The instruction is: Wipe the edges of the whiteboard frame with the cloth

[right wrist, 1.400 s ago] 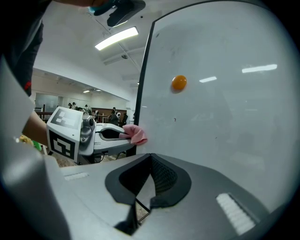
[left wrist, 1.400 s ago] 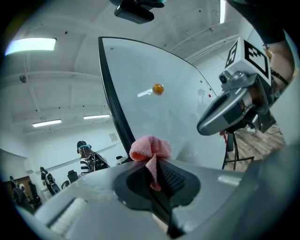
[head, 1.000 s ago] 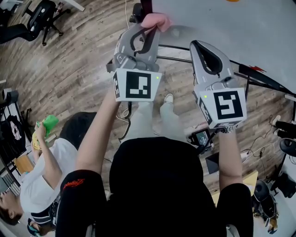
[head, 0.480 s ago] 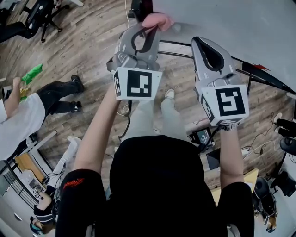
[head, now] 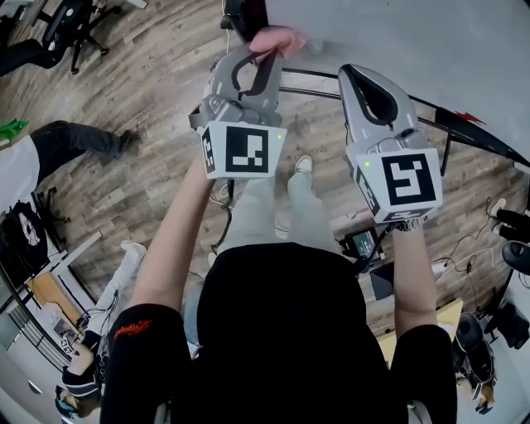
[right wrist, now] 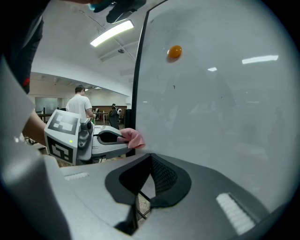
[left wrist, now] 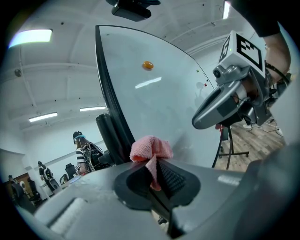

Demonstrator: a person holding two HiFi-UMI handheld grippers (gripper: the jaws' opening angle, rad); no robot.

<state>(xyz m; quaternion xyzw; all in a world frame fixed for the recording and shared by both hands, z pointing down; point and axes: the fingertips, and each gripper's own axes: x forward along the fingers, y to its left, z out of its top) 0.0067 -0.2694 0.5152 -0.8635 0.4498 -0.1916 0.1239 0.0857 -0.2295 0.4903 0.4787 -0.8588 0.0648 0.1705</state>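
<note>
Head view: the left gripper [head: 267,56] reaches up to the left edge of the whiteboard [head: 414,41], and the pink cloth [head: 277,37] bunches out of its tip right beside the dark frame [head: 248,12]. The right gripper [head: 358,81] is just to its right, near the board's lower edge and apart from the cloth. Below the grippers, the black bars of the stand [head: 319,80] cross over the wooden floor [head: 124,116].

Left gripper view: the left gripper [left wrist: 157,171] has its jaws pinched on the cloth [left wrist: 150,149]. A strip of cloth runs down between the pads and the rest sits in a wad above the tip. The wad lies at the foot of the frame [left wrist: 110,93], against the left edge of the whiteboard [left wrist: 159,103]; whether it presses on the frame itself cannot be told. An orange magnet [left wrist: 147,65] sits high on the board. The right gripper [left wrist: 220,105] shows at the right, its tip towards the board. A person [left wrist: 84,150] stands in the background at the left.

Right gripper view: the right gripper [right wrist: 149,176] has its jaws pressed together with nothing between them, close before the whiteboard [right wrist: 225,93]. To the left, the left gripper [right wrist: 119,136] holds the cloth [right wrist: 133,137] at the vertical strip of the frame [right wrist: 137,70]. The orange magnet [right wrist: 174,51] is near the top of the board
</note>
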